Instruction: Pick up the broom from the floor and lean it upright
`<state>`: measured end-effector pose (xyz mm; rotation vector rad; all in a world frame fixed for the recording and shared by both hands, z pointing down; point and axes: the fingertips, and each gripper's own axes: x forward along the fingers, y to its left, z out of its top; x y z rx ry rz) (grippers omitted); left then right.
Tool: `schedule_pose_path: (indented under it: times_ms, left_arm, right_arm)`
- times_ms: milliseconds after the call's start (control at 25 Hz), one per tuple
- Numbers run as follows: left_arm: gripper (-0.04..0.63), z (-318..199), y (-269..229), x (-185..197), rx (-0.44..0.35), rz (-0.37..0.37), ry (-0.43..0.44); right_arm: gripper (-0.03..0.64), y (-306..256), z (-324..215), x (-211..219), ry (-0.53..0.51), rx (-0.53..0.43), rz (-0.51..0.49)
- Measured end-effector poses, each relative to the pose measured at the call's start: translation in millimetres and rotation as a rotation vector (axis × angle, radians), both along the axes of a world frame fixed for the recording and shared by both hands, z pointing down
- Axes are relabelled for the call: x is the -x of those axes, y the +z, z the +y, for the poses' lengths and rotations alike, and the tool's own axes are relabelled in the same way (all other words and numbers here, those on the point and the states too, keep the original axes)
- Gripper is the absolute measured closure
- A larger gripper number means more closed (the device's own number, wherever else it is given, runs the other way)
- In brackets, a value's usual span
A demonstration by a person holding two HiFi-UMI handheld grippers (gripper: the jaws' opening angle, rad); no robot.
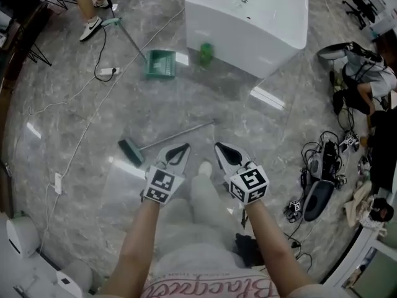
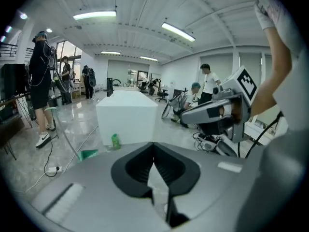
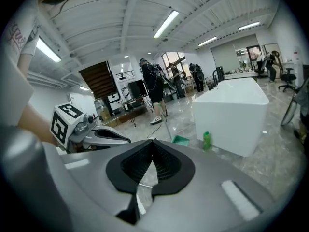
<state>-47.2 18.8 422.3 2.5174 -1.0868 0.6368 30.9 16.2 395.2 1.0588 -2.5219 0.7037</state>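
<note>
**Colleague:** Where is the broom (image 1: 173,136)?

**Me:** It lies flat on the grey floor (image 1: 74,123), just beyond my two tools. The brush head is to the left and the handle runs off to the far right.

**Colleague:** And your left gripper (image 1: 182,149)?

**Me:** Its jaws are pressed together with nothing between them. The tips sit just on the near side of the handle, and I see no contact.

**Colleague:** The right gripper (image 1: 221,149)?

**Me:** Same there: tips together and empty. It is just right of the left one, near the handle's far end.

**Colleague:** Anything else around?

**Me:** A green dustpan (image 1: 160,64) and a green bottle (image 1: 206,53) farther off, beside a white block (image 1: 248,17).
</note>
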Motion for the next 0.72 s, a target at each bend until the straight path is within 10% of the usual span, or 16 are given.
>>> schedule_pose_path:
  times_ms: [720]
  left_arm:
    - [0.531,-69,329,17,0.365,-0.146,0.018]
  right_arm:
    - [0.615,302,-58,36,-0.008,0.236,0.16]
